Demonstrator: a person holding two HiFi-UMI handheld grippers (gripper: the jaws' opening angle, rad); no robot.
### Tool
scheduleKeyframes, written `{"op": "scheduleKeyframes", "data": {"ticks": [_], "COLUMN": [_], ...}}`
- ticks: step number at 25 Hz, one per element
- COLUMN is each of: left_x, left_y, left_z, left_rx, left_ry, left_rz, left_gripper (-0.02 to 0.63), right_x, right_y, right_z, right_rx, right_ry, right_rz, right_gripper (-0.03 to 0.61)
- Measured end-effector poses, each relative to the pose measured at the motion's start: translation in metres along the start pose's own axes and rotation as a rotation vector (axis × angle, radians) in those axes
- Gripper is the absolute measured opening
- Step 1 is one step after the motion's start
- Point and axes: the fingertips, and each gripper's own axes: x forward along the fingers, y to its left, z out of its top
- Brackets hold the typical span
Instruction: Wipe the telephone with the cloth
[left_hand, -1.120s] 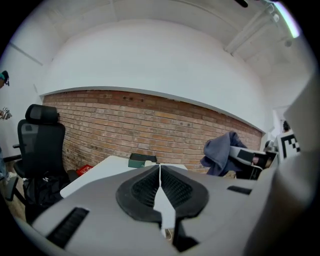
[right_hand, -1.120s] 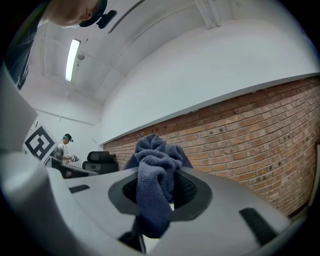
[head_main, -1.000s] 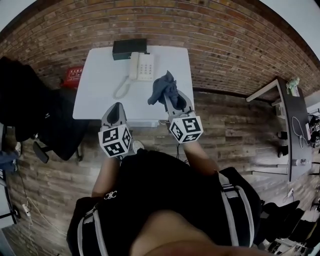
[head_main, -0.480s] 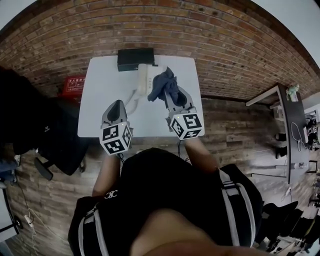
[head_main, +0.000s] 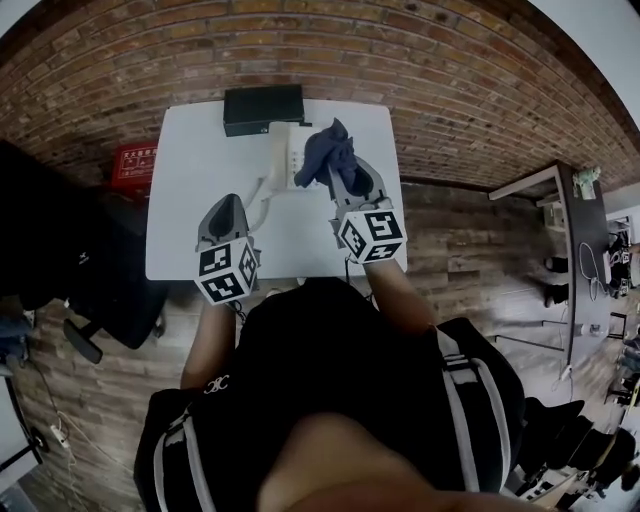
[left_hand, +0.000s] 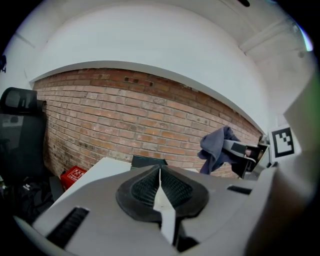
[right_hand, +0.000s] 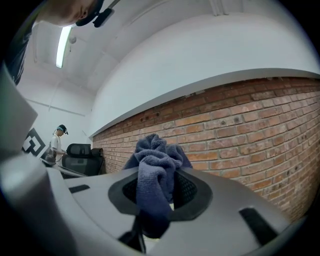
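The white telephone (head_main: 285, 172) lies at the back of the white table (head_main: 190, 200), its coiled cord trailing toward the front. My right gripper (head_main: 341, 170) is shut on the dark blue cloth (head_main: 325, 153), which hangs over the telephone's right side and hides part of it. In the right gripper view the cloth (right_hand: 156, 175) bunches up between the jaws against a brick wall. My left gripper (head_main: 229, 203) hovers over the table's front left of the phone, shut with nothing in it (left_hand: 160, 172). The left gripper view shows the cloth (left_hand: 216, 146) held at the right.
A black box (head_main: 262, 108) sits at the table's back edge against the brick wall. A red box (head_main: 132, 158) lies on the floor at the left, next to a black office chair (left_hand: 20, 135). A dark desk (head_main: 580, 240) stands far right. A person (right_hand: 57, 142) stands in the distance.
The right gripper has carried the cloth left and forward, from beside the telephone to over its right side. The left gripper has stayed near the table's front.
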Motion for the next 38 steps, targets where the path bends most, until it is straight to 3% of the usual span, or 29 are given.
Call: {"op": "scheduleKeyframes", "data": {"ticks": [8, 20, 32, 38], "left_x": [0.022, 0.025, 0.004, -0.010], "left_y": [0.011, 0.029, 0.044, 0.051], "left_z": [0.018, 0.015, -0.015, -0.024], "left_rx": [-0.004, 0.009, -0.017, -0.044], "left_ry": [-0.002, 0.037, 0.107, 0.115], "left_rz": [0.125, 0.253, 0.370, 0.422], "left_gripper": [0.006, 0.006, 0.006, 0.006], "right_x": [0.082, 0.180, 0.225, 0.234], "right_y": [-0.025, -0.022, -0.035, -0.027], "right_z": [-0.028, -0.108, -0.186, -0.215], "right_rx": [-0.060, -0.176, -0.138, -0.182], "right_ry": [0.098, 0.304, 0.468, 0.543], "right_rz": [0.108, 0.244, 0.274, 0.287], "right_gripper": [0.074, 0.058, 0.058, 0.058]}}
